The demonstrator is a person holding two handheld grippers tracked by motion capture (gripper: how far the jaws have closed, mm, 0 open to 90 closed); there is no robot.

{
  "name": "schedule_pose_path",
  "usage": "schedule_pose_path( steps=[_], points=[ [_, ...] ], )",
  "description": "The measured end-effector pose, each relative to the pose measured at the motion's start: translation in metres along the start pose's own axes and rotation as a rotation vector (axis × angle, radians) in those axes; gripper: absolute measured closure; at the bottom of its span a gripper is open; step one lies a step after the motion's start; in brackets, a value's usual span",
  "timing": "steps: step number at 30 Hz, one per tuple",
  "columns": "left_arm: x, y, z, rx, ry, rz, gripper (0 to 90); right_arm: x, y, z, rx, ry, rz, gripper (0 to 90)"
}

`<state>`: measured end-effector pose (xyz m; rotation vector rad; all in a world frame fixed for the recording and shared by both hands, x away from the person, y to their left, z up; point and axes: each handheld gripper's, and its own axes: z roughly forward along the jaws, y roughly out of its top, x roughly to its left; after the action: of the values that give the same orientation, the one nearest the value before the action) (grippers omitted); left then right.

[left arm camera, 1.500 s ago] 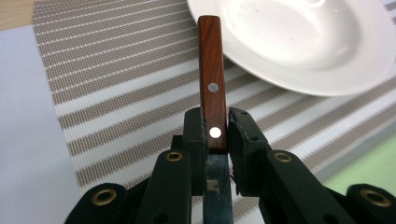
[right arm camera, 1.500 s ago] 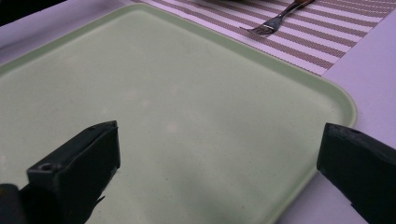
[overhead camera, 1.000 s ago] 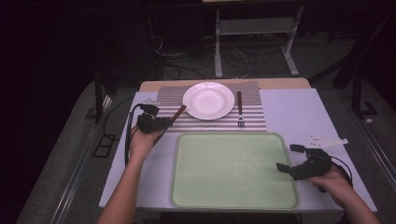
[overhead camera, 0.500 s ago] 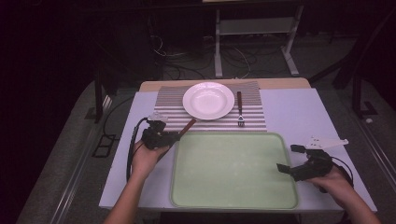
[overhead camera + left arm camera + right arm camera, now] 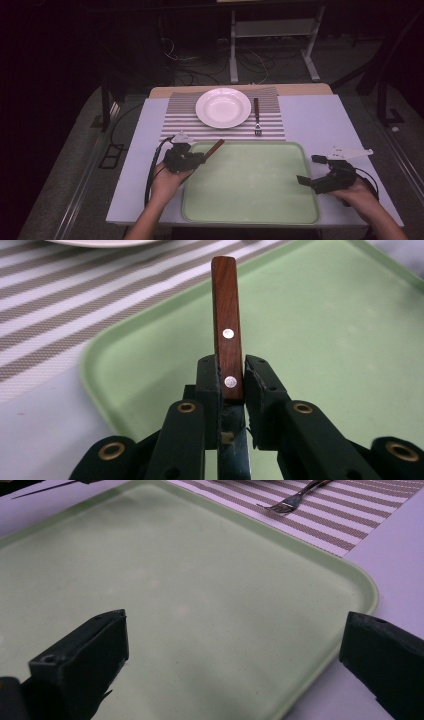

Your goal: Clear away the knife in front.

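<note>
A knife with a brown wooden handle [image 5: 214, 148] [image 5: 226, 325] is clamped in my left gripper [image 5: 200, 157] [image 5: 231, 375], which is shut on the handle's lower part. The handle points away from the hand, over the far left corner of the green tray [image 5: 250, 200] [image 5: 325, 330]. The blade is hidden under the gripper body. My right gripper [image 5: 309, 169] [image 5: 235, 645] is open with nothing between its jaws. It sits low at the tray's [image 5: 175, 580] right edge.
A white plate [image 5: 223, 107] rests on a striped placemat [image 5: 180, 120] beyond the tray. A fork [image 5: 257, 117] [image 5: 295, 500] lies to the right of the plate on the mat. The pale tablecloth [image 5: 320, 120] extends on both sides.
My left gripper has carried the knife from the placemat left of the plate, toward the person and to the right, to the tray's far left corner. The right gripper has stayed put.
</note>
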<state>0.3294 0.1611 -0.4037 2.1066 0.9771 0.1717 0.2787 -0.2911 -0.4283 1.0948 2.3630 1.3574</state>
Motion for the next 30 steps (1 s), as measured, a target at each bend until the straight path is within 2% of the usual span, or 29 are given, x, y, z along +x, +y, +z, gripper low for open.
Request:
schedule_pose_path(
  steps=[7, 11, 17, 24, 27, 29, 30],
  points=[
    [-0.008, -0.002, 0.013, 0.019, -0.009, 0.020, 77.2, 0.000, 0.000, 0.000, 0.001, 0.001, -0.003, 0.0],
    [-0.010, -0.005, 0.023, 0.035, -0.023, 0.015, 77.2, 0.000, 0.000, 0.001, 0.004, 0.001, -0.004, 0.0],
    [-0.015, -0.007, 0.036, 0.072, -0.016, 0.051, 77.1, 0.000, -0.001, 0.001, 0.006, 0.001, -0.003, 0.0],
    [-0.011, -0.010, 0.040, 0.086, 0.003, 0.062, 77.0, 0.000, -0.001, 0.001, 0.006, 0.002, -0.003, 0.0],
    [-0.009, -0.012, 0.041, 0.091, -0.006, 0.056, 76.5, 0.000, -0.001, 0.001, 0.006, 0.002, -0.003, 0.0],
    [-0.009, -0.013, 0.041, 0.087, -0.002, 0.066, 75.9, 0.000, -0.001, 0.001, 0.005, 0.002, 0.000, 0.0],
    [-0.009, -0.013, 0.041, 0.085, 0.008, 0.068, 72.1, 0.000, -0.001, 0.001, 0.004, 0.002, 0.000, 0.0]
  ],
)
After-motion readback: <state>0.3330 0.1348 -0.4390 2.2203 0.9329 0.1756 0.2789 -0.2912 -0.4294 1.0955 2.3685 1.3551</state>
